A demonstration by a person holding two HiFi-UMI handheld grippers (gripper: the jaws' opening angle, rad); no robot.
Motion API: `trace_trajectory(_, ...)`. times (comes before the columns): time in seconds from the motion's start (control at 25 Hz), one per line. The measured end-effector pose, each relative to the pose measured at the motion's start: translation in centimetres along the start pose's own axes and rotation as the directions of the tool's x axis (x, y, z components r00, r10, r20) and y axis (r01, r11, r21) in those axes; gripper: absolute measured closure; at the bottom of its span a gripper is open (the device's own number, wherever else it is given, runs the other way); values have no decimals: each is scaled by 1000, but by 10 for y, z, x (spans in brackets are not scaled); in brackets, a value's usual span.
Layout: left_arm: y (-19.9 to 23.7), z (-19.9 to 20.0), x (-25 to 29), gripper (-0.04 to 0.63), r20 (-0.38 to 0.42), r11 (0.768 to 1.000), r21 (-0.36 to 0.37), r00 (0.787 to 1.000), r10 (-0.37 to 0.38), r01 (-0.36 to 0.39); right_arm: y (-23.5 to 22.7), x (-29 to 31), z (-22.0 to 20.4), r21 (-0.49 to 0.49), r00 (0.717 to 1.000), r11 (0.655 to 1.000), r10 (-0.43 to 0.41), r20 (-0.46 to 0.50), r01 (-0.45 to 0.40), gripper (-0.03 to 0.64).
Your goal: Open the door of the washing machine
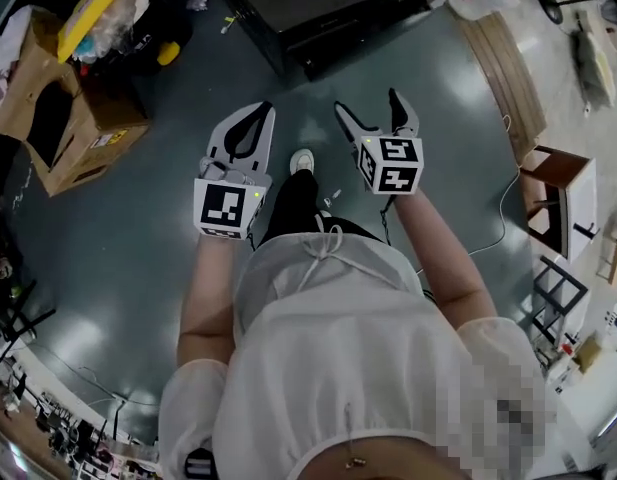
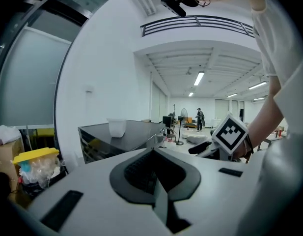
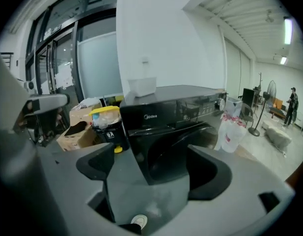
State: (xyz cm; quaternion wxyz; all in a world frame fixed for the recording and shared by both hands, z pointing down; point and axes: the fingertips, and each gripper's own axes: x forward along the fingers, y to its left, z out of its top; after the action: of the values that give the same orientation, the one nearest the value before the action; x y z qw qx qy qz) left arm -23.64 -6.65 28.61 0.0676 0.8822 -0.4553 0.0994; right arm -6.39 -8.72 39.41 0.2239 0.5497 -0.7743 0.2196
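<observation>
The black washing machine [image 1: 328,8] stands on the floor ahead of me, beyond both grippers. In the right gripper view its front [image 3: 176,127] fills the middle, and the round dark door [image 3: 178,154] looks flush with it. My right gripper [image 1: 376,110] is open and holds nothing; the machine shows through the gap between its jaws [image 3: 156,156], well short of contact. Held level beside it, my left gripper [image 1: 260,110] is shut on nothing. In the left gripper view its pads [image 2: 153,154] meet, and the machine's top [image 2: 126,136] lies to the left with a white tub [image 2: 117,127] on it.
A cardboard box [image 1: 63,118] and a yellow-lidded bin [image 1: 108,8] stand left of the machine. A white plastic bag [image 3: 232,132] sits at its right. A small wooden table [image 1: 563,193] and a floor cable [image 1: 503,218] lie to the right. A person [image 2: 199,118] stands far down the room.
</observation>
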Motion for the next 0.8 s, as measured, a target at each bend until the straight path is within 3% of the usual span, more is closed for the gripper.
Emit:
trace_trajectory(0.08, 17, -11, 19, 574, -11, 1000, -3, 1000, -21, 21, -2, 39, -11, 20, 998, 1000, -4, -60, 5, 150)
trace_trajectory(0.28, 50, -50, 54, 574, -127, 998, -51, 991, -37, 31, -20, 123, -43, 69, 981, 996, -44, -186, 58, 170)
trace_trajectory(0.44, 71, -78, 75, 574, -145, 997, -82, 989, -20, 8, -38, 174, -70, 113, 961, 987, -84, -264, 117, 190)
trace_trajectory(0.6, 84, -102, 85, 574, -155, 994, -106, 988, -12, -4, -46, 209, -94, 158, 932, 972, -110, -345, 173, 256)
trace_trajectory(0.8, 90, -125, 91, 574, -181, 993, -117, 983, -22, 1, -44, 233, -113, 234, 913, 945, -122, -389, 227, 297)
